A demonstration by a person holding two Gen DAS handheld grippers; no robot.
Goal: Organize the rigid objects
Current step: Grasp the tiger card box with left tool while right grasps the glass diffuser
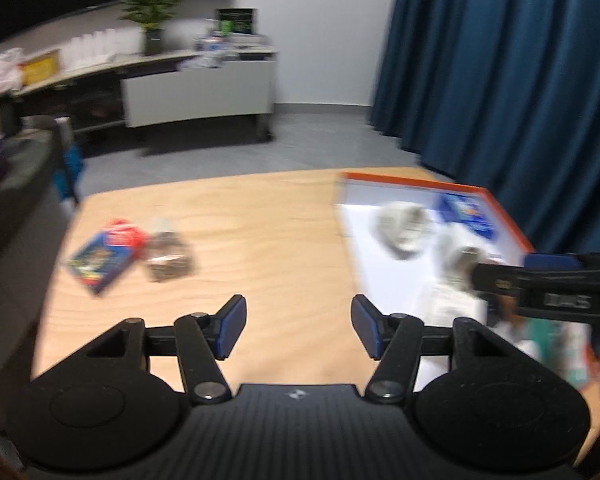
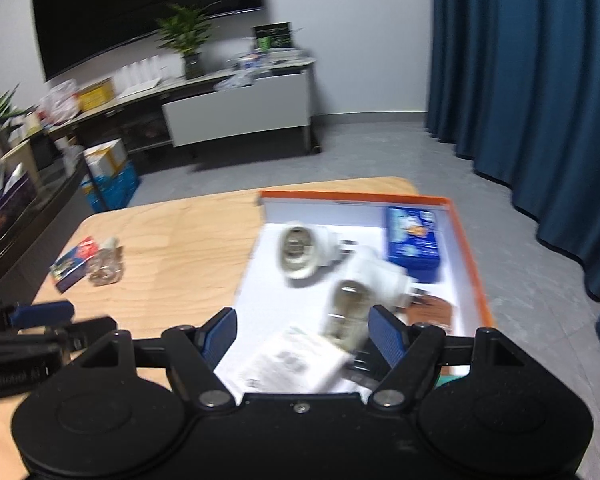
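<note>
An orange-rimmed white box (image 2: pixel 466 248) lies on the right side of the wooden table (image 2: pixel 180 248); it also shows in the left wrist view (image 1: pixel 508 216). Inside it are two white lamp sockets (image 2: pixel 300 254), a blue box (image 2: pixel 412 240), a white paper packet (image 2: pixel 300 364) and a brown flat item (image 2: pixel 432 312). My right gripper (image 2: pixel 302 336) is open and empty above the box's near end. My left gripper (image 1: pixel 298 328) is open and empty over bare table. A colourful small box (image 1: pixel 100 258) and a clear glass jar (image 1: pixel 168 256) lie at the table's left.
A blue curtain (image 2: pixel 532 100) hangs to the right. A cluttered sideboard with a potted plant (image 2: pixel 188 44) stands at the back under a dark screen. Boxes and a dark cabinet (image 2: pixel 24 216) stand left of the table. The right gripper reaches into the left wrist view (image 1: pixel 540 284).
</note>
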